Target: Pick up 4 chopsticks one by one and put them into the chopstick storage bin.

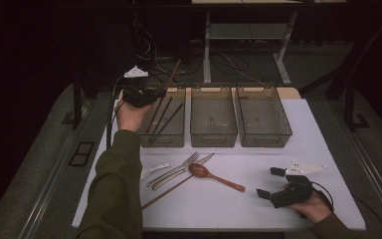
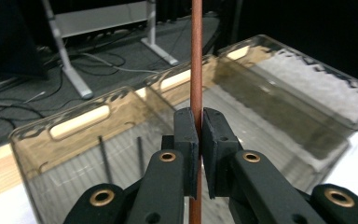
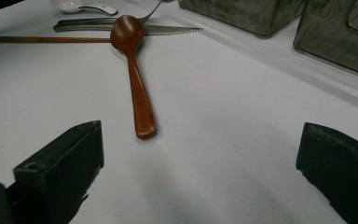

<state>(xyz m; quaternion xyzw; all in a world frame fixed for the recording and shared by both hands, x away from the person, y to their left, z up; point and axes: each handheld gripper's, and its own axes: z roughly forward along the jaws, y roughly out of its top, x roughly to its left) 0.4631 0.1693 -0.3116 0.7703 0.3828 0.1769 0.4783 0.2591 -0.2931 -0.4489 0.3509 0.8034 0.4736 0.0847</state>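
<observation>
From above, my left claw (image 1: 144, 92) hovers over the leftmost bin (image 1: 164, 134), clamped on a brown chopstick (image 1: 171, 74) for dropping in. Along its jaws, the stick (image 2: 196, 56) stands upright, pinched. My right claw (image 3: 200, 172) gapes, wooden spoon (image 3: 135, 79) just ahead.

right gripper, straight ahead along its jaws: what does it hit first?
Most likely the wooden spoon: its handle end lies nearest, slightly left of centre between the open jaws of the right gripper. Bare table lies before it. The knife sits further on.

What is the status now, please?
Left gripper shut on brown chopstick, over left bin. Right gripper open, empty, near wooden spoon. Nothing blocking.
</observation>
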